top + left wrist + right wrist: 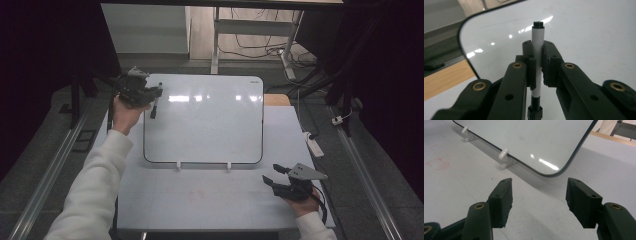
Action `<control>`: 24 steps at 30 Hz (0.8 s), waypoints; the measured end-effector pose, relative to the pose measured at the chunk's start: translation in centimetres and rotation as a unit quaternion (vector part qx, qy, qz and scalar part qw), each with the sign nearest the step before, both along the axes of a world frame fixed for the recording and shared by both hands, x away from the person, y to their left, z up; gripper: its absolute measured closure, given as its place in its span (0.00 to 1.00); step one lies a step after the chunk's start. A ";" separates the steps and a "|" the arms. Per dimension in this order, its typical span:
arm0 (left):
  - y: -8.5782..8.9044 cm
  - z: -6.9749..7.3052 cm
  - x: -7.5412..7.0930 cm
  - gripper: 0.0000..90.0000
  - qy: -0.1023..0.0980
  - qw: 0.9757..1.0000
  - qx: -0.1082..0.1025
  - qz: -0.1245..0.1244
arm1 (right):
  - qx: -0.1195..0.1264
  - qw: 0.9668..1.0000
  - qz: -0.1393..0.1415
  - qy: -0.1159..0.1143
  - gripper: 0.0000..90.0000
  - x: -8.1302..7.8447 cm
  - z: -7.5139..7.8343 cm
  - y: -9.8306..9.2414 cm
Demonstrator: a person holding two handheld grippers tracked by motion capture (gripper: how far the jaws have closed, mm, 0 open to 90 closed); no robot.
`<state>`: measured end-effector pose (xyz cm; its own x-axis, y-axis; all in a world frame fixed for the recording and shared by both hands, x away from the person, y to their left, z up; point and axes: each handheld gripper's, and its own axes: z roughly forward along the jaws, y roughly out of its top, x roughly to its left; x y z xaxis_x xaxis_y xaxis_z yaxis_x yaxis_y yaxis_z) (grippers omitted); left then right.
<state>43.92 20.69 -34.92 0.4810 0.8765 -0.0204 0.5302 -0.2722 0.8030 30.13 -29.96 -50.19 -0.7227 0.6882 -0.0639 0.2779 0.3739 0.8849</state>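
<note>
While the left gripper [537,68] pinches the marker [538,47] over the whiteboard's [210,125] far left corner, the right gripper [539,202] rests spread and empty above the worktop [200,200].

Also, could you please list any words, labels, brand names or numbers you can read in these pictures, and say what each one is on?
None can be read.
Whiteboard: a small dark mark at its far right corner, too small to read.
Marker held in the left gripper: no print visible on its white barrel.

One marker [537,50], one whiteboard [210,125], two white clips [504,155].
</note>
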 end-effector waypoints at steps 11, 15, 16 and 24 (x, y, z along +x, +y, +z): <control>-0.2 -0.7 2.6 0.90 0.018 0.999 0.020 0.023 | 0.002 1.000 0.002 0.001 0.42 0.0 0.0 0.0; -0.3 -1.2 3.3 0.89 0.012 0.999 0.017 0.027 | 0.003 1.000 0.001 0.003 0.42 0.1 -0.1 0.0; -0.4 -1.4 3.4 0.89 0.011 0.999 0.018 0.027 | 0.002 1.000 0.001 0.003 0.42 0.1 -0.2 0.0; -0.8 -1.8 3.8 0.85 0.004 0.999 0.025 0.030 | 0.003 1.000 0.002 0.002 0.42 0.2 -0.1 0.0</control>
<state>47.71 19.90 -36.72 0.4278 0.9036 0.0198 0.5528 -0.2789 0.7852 30.28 -30.00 -50.31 -0.7254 0.6861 -0.0563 0.2809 0.3696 0.8857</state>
